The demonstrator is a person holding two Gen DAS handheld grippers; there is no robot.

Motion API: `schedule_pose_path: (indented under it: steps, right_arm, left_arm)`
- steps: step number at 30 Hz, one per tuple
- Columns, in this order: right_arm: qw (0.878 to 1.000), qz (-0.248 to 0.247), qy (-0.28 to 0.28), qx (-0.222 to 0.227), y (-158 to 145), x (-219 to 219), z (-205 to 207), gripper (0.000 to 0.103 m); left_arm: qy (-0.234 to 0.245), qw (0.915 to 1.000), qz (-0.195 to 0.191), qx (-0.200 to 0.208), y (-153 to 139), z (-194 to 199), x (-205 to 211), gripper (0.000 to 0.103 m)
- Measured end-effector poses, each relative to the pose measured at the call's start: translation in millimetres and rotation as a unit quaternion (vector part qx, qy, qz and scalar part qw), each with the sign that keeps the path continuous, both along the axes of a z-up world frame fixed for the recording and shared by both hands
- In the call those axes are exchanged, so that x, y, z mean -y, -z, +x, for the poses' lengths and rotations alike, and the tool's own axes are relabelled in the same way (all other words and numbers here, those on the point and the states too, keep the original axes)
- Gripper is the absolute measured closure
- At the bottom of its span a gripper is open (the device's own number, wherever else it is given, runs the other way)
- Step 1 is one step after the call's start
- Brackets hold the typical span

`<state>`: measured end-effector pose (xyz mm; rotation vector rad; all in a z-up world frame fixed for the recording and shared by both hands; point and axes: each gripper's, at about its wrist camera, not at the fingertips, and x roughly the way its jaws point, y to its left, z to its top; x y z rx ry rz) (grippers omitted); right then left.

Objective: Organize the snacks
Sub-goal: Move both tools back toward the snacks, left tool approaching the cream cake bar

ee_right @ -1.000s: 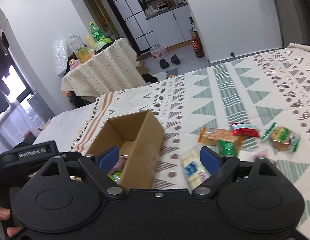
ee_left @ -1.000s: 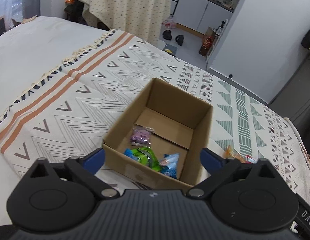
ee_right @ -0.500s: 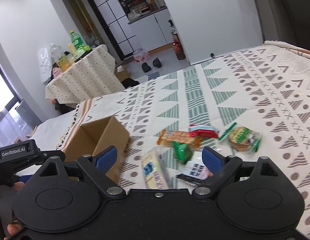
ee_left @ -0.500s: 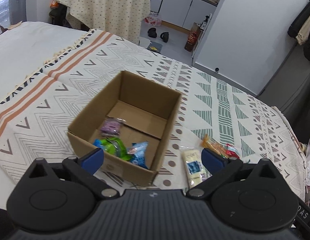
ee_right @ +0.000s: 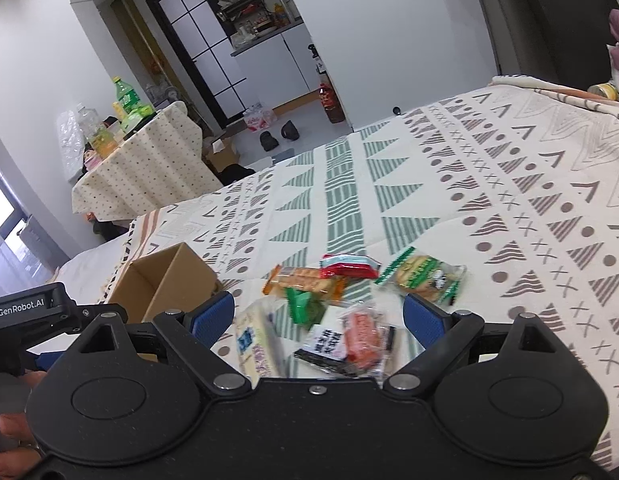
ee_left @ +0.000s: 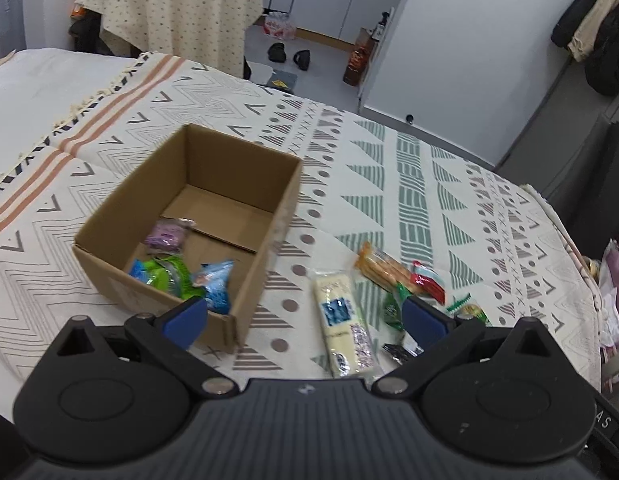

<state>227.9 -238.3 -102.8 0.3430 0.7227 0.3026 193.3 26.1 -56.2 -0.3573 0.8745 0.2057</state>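
Your open brown cardboard box [ee_left: 197, 216] sits upright on the bed, holding a purple packet [ee_left: 167, 234], a green one [ee_left: 169, 278] and a blue one [ee_left: 215, 282]. Beside it lie a long white packet [ee_left: 343, 318], orange crackers [ee_left: 383, 270], a red wrapper [ee_left: 427, 280] and others.

a cardboard box [ee_left: 189, 216] sits on the patterned blanket [ee_left: 409, 184] spread over the bed, with three snack packets [ee_left: 181, 272] lying in its near end. to the right of the box, on the blanket, a loose cluster of snacks [ee_right: 341, 304] lies close together, the long flat packet [ee_left: 343, 320] nearest the box. beyond the bed's far edge stands a cloth-covered table [ee_left: 177, 12] with bottles [ee_right: 125, 104] on it, and a pair of shoes [ee_left: 289, 55] lies on the floor behind.
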Motion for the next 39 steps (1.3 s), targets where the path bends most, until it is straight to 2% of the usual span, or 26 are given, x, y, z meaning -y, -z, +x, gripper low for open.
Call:
schedule_pose_path:
  steps: [20,26,33,39]
  right_arm:
    - [0.999,-0.025,0.011,-0.025,20,34,7,0.013]
    - [0.999,-0.021,0.012,-0.045,33,39,12,0.018]
    - [0.998,-0.007,0.003,-0.067,48,36,22,0.032]
    - [0.997,0.0,-0.012,-0.082,60,26,31,0.039]
  left_arm:
    - [0.031,0.9993,-0.001,-0.022,22,21,46,0.001]
    - [0.034,0.9989,-0.002,-0.032,35,26,52,0.003]
    - [0.033,0.9983,-0.007,-0.048,54,34,55,0.013]
    - [0.026,0.9973,-0.01,-0.067,75,43,55,0.025]
